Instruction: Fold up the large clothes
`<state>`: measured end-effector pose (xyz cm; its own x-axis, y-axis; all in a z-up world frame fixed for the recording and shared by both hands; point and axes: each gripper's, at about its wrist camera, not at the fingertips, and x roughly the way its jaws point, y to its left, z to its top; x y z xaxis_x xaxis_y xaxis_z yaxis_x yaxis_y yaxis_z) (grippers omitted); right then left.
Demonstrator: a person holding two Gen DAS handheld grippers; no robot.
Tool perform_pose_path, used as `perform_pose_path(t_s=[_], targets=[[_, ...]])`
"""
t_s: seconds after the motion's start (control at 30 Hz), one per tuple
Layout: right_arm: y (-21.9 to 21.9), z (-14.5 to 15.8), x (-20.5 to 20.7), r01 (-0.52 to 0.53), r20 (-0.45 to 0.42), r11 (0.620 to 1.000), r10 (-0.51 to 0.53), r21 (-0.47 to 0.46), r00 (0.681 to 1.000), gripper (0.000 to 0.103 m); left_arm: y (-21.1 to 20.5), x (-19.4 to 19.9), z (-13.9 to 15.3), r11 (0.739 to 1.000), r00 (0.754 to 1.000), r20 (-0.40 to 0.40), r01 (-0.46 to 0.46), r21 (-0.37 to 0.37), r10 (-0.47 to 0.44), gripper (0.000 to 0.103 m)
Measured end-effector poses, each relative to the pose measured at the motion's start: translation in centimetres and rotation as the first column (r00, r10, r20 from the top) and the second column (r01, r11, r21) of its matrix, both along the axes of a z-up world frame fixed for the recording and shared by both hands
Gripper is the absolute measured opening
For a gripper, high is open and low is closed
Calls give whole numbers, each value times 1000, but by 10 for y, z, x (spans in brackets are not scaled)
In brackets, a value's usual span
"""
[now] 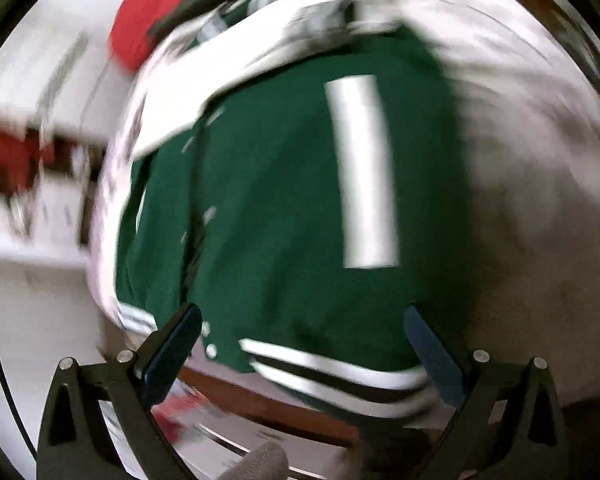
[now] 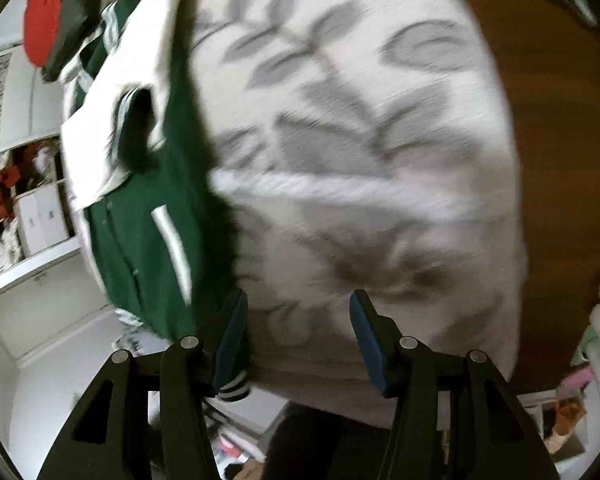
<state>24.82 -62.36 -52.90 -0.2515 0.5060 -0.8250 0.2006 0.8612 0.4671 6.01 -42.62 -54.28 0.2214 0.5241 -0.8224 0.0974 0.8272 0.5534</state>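
The green jacket (image 1: 284, 200), with white sleeves and striped ribbed hem, lies spread on a white cloth with a grey leaf print (image 2: 360, 140) that covers the brown wooden table (image 2: 560, 120); its hem reaches the near table edge. Both views are smeared by motion blur, so fine detail is uncertain. The left gripper (image 1: 302, 322) hangs over the hem with its jaws spread wide and nothing between them, and the right gripper (image 2: 298, 310) sits at the jacket's side edge, over the patterned cloth, jaws likewise parted and empty. This looks like the approach before a fold: one white sleeve (image 2: 112, 112) seems already laid across the body, and the hem is probably what is to be taken next. The next move calls for each gripper to come down on the striped hem (image 1: 340, 372) near its corners and pinch jacket fabric only, since the tablecloth lies directly beneath and could be caught along with it. The hem's thick ribbing will likely need a deep bite to hold. At the far end, a heap of red (image 2: 48, 12) and dark grey clothing (image 2: 76, 16) rests touching or just beyond the collar, which may crowd a fold carried upward. White shelving with boxes (image 2: 40, 220) stands off to the left, well apart from the work.
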Motion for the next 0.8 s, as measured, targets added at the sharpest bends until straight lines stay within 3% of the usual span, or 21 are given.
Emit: perform_pose_path(t_s=[0.03, 0.1, 0.17, 0.23, 0.4, 0.57, 0.6, 0.67, 0.7, 0.8], targets=[[-8, 1, 4, 11, 8, 1000, -11, -15, 1000, 55, -16, -5, -6, 997, 998, 10, 54, 52, -55, 103], [-20, 3, 13, 26, 25, 999, -25, -33, 999, 55, -42, -9, -35, 966, 986, -24, 167, 199, -165, 103], [-24, 6, 24, 38, 48, 998, -36, -46, 998, 55, -44, -8, -60, 943, 985, -52, 175, 282, -167, 103], [-25, 8, 35, 43, 69, 998, -40, -41, 997, 55, -35, -1, -74, 939, 990, -65, 140, 313, -126, 103], [-12, 8, 60, 25, 118, 999, -28, 31, 993, 55, -18, 17, -68, 955, 1000, -7, 19, 295, -18, 103], [17, -7, 106, 12, 164, 972, -52, 237, 985, 60, 17, 34, -52, 975, 991, 19, -134, 177, 133, 103], [23, -10, 115, 19, 164, 962, -66, 271, 984, 61, 27, 39, -49, 975, 988, 23, -154, 159, 152, 99], [38, -25, 141, 40, 146, 930, -99, 364, 984, 62, 35, 44, -45, 980, 986, 29, -169, 110, 166, 58], [47, -34, 157, 50, 138, 915, -114, 401, 984, 64, 39, 46, -42, 981, 984, 27, -177, 80, 175, 29], [71, -54, 198, 76, 134, 881, -155, 466, 979, 64, 49, 49, -29, 980, 979, 57, -196, 26, 194, 26]])
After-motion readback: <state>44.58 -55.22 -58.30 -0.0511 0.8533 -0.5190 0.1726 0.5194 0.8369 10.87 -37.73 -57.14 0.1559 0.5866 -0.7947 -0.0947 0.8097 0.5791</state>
